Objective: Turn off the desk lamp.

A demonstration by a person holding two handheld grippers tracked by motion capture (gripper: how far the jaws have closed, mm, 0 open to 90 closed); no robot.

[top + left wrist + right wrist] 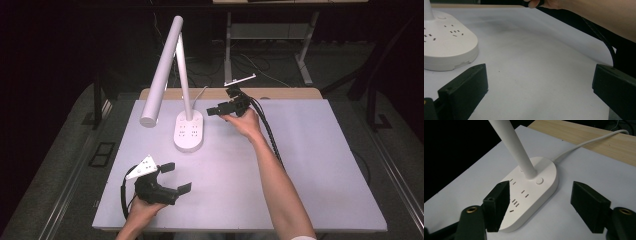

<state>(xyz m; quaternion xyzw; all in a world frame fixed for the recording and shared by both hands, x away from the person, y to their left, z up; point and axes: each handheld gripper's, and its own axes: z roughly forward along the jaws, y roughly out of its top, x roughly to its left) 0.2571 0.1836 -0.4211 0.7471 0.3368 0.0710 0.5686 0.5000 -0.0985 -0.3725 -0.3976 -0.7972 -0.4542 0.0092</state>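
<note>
Nearest me, my left hand-held gripper sits low on the near-left of the desk, jaws spread wide with nothing between them. My right hand-held gripper hovers at the far middle, just right of the lamp base, jaws apart and gripping nothing. That white base, dotted with sockets, stands far-left of centre; its stem rises beside a round button, and a white cord trails off the far edge.

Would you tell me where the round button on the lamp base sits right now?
In the right gripper view, the round button sits on the white lamp base, just right of the stem's foot, at the cord end, ahead of the right gripper.
</note>
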